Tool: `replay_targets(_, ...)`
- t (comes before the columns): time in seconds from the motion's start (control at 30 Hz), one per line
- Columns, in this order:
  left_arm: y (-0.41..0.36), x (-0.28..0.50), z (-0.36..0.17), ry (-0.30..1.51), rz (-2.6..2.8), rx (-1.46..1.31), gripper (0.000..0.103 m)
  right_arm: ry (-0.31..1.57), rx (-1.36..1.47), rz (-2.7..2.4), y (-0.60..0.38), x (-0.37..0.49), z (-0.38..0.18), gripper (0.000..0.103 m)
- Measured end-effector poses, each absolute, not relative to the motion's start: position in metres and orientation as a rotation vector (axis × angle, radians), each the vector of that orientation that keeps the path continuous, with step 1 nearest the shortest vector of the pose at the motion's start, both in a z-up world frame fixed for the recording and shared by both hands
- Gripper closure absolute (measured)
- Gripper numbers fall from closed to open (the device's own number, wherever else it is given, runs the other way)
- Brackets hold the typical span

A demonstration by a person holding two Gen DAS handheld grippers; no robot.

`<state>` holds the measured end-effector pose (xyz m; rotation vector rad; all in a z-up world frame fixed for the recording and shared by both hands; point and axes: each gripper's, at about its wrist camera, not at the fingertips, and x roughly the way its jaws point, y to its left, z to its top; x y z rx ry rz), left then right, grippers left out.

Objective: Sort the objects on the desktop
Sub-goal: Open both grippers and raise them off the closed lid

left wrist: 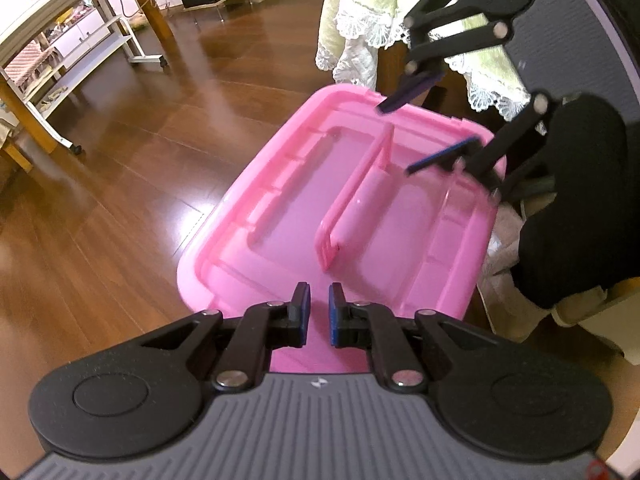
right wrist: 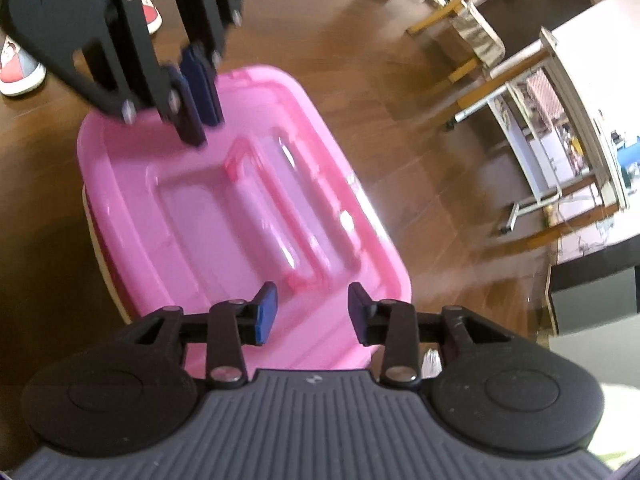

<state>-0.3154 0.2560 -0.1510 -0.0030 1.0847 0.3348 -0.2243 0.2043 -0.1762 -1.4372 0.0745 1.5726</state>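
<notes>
Pink plastic, the storage box lid (left wrist: 304,208) lies over the brown wood floor (left wrist: 120,184), its long axis running from the left gripper (left wrist: 319,312) toward the right gripper (left wrist: 432,128). A raised handle (left wrist: 360,200) follows that axis. Left jaws stand narrow, right jaws wide; neither holds anything. Only the right wrist view shows shoes (right wrist: 20,68). The box beneath stays hidden.
</notes>
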Motion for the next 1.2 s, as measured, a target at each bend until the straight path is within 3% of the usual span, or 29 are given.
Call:
replay_targets(0.3,0.267,-0.322,-0.151,1.089,0.352,-0.072,0.087,0.342,-1.308,1.527,0.210,-0.190,-0.167,0.071)
replay_targets(0.93,0.256,-0.320,-0.152,1.097,0.420,-0.031,0.088,0.323,-1.278,1.476,0.203,-0.190,-0.172,0.069)
replay_targets(1.07,0.253,-0.320,-0.152,1.093,0.450,-0.025,0.087,0.376,-1.246,1.440,0.199,-0.188,-0.170,0.064)
replay_targets(1.17,0.250,-0.320,-0.151,1.089,0.489,-0.025,0.064,0.421,-1.206,1.418,0.196,-0.186,-0.165,0.053)
replay_targets(1.2,0.250,-0.321,-0.150,1.087,0.496,-0.032,0.046,0.435,-1.189,1.407,0.195,-0.185,-0.162,0.051)
